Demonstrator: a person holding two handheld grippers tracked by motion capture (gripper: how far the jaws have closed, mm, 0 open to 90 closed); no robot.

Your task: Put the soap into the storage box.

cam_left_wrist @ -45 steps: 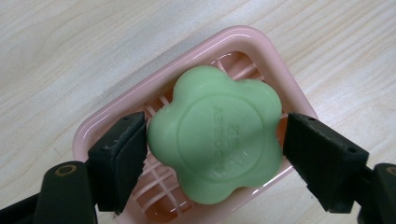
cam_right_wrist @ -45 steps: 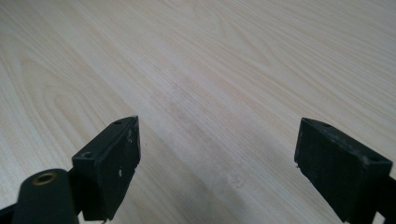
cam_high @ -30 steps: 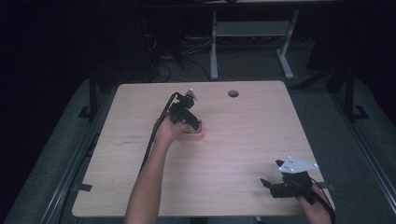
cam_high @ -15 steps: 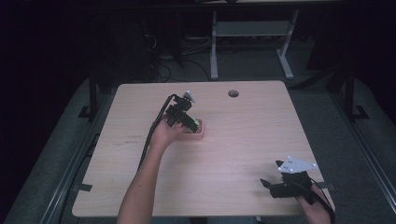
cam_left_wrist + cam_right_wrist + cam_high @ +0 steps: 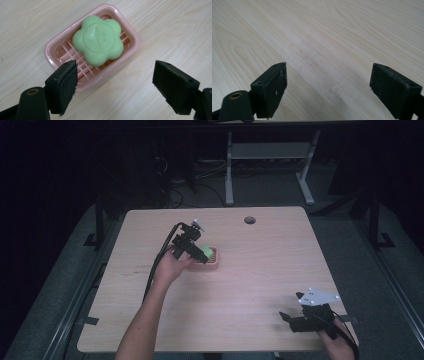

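Note:
A green flower-shaped soap [image 5: 98, 40] lies in a pink slotted soap dish [image 5: 61, 47] on the wooden table. My left gripper [image 5: 115, 85] hovers just above the dish, open, with its jaws wide apart and nothing between them. From above, the left gripper [image 5: 192, 247] sits over the dish [image 5: 214, 261] near the table's middle, and a bit of the green soap [image 5: 207, 252] peeks out beside it. My right gripper [image 5: 292, 319] rests low at the table's front right corner, open over bare wood [image 5: 322, 45].
A round cable hole [image 5: 249, 220] sits near the table's far edge. A black cable [image 5: 155, 270] trails from the left gripper along the forearm. Beyond the table stand desk legs [image 5: 229, 175] and floor cables. Dark floor surrounds the table.
The left gripper has shifted slightly over the soap dish, with the forearm swinging a little to the left. The right gripper has stayed in place.

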